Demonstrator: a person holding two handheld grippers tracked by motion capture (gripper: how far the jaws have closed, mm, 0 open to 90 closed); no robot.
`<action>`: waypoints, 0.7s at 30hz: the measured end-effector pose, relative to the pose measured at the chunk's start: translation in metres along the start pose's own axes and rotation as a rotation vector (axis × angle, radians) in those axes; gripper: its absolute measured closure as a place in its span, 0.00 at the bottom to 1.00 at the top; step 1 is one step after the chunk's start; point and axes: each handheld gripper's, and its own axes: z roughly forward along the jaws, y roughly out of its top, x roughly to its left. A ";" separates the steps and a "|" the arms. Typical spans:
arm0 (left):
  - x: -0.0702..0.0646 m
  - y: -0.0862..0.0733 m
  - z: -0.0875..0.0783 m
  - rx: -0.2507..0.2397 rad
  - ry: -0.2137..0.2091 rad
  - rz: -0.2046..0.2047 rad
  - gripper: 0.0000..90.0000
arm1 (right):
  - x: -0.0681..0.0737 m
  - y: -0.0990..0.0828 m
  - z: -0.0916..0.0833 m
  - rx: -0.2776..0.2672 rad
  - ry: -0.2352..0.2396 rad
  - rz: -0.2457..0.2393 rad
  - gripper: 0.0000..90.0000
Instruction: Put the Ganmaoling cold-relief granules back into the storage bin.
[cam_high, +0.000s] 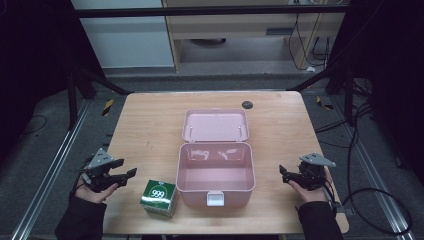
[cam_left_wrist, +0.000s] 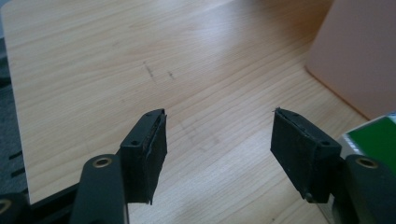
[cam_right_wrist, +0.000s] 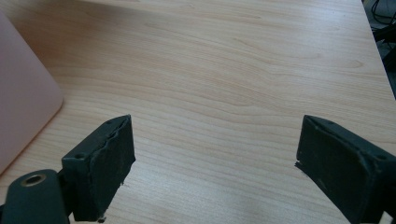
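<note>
**Two empty grippers, one small box, one open case**

On the left, the left gripper (cam_high: 112, 175) hangs at the bench (cam_high: 150, 125) edge. Its fingers (cam_left_wrist: 144, 154) are wide apart and hold nothing. Just to its right stands the green box (cam_high: 160, 198) with "999" on top, close to the front edge of the bench. I think this is the risky spot. If the gripper comes in crooked, one finger could bump the box and push it off the bench or against the case.

In the middle sits the pink case (cam_high: 215, 172), lid open and nothing inside. The box is just beside its front left corner. A box lifted too low could hit the wall and slip out.

On the right, the right gripper (cam_high: 292, 176) is also wide open and empty, near the case. It could knock the case and slide it.
</note>
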 end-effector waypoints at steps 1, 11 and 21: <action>0.000 0.000 0.000 0.000 0.000 0.000 0.39 | 0.000 0.000 0.000 0.000 0.000 0.000 0.13; -0.006 0.016 -0.006 0.046 -0.114 0.136 0.37 | 0.000 -0.002 0.002 0.004 -0.009 -0.011 0.12; -0.011 0.039 -0.011 0.134 -0.210 0.283 0.33 | 0.000 -0.002 0.004 0.015 -0.014 -0.024 0.12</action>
